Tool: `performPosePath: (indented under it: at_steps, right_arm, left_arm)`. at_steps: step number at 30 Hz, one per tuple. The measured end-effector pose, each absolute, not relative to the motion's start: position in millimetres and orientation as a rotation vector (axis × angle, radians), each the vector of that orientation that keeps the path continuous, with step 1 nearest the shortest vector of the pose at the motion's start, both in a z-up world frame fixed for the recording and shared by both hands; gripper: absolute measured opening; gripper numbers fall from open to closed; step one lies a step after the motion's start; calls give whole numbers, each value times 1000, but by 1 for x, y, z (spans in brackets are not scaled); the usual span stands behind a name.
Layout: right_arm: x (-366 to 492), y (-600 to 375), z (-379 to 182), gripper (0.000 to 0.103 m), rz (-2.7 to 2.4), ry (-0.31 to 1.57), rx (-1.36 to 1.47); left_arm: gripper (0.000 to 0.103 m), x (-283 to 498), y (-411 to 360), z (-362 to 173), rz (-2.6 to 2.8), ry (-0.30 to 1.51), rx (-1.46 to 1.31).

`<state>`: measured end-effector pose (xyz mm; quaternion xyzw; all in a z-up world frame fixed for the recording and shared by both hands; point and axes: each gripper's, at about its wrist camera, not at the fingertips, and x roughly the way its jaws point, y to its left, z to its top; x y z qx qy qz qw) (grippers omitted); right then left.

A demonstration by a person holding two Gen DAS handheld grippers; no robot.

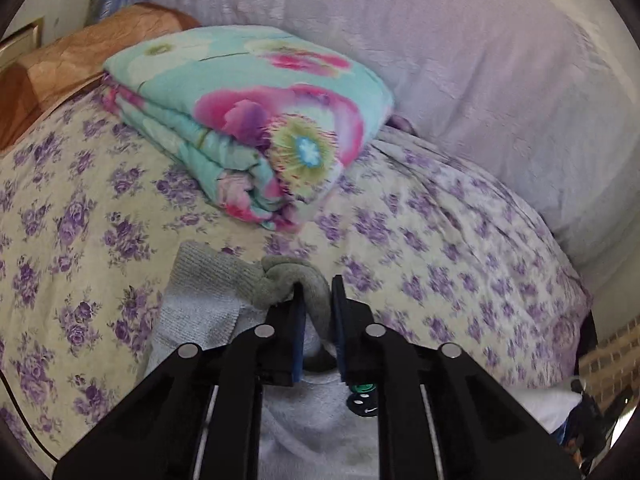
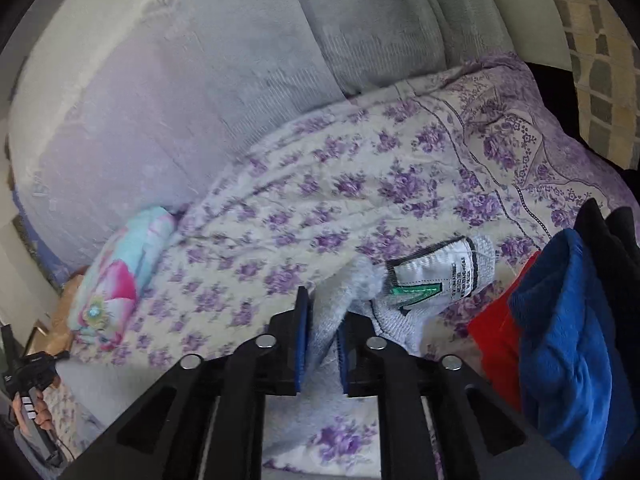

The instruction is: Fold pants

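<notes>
Gripping the grey pants (image 1: pixel 208 300) at two points: the left gripper (image 1: pixel 316 300) is pinching a bunched fold of the knit between its pads, and the right gripper (image 2: pixel 322 320) is clamping a band of fabric beside the sewn-in label (image 2: pixel 436 276). Pants are lying on the floral bedsheet (image 1: pixel 80 200), on the near side of the folded floral quilt (image 1: pixel 256 120). A red and blue clothes pile (image 2: pixel 560 340) is sitting just right of the label.

Risk, judged: the left pinch is looking shallow, so fabric could be slipping out under tension; motion blur is suggesting fast travel, which could be dragging the hem askew.
</notes>
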<state>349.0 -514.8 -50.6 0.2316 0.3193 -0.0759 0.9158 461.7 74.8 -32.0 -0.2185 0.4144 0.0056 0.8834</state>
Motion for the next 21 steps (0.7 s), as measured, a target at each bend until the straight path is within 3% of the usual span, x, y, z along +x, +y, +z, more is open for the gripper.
performPosePath:
  at_steps: [3, 4, 5, 6, 7, 12, 21]
  right_arm:
    - [346, -506, -60, 38, -128, 704, 471]
    - [335, -500, -62, 58, -116, 700, 447]
    - [324, -493, -64, 70, -148, 694, 404]
    - [312, -487, -64, 80, -181, 672, 358]
    - [300, -484, -64, 80, -188, 649, 319]
    - [245, -478, -72, 80, -86, 668, 372]
    - [120, -474, -125, 80, -115, 789, 530]
  left_arm:
    - [25, 458, 92, -50, -9, 907, -487]
    - [41, 451, 96, -52, -6, 903, -458]
    - [70, 443, 99, -53, 14, 897, -413]
    - [85, 435, 104, -52, 50, 875, -375]
    - [97, 426, 110, -49, 83, 828, -358]
    - [96, 395, 131, -51, 28, 903, -324]
    - [96, 289, 132, -101, -71, 1044, -319]
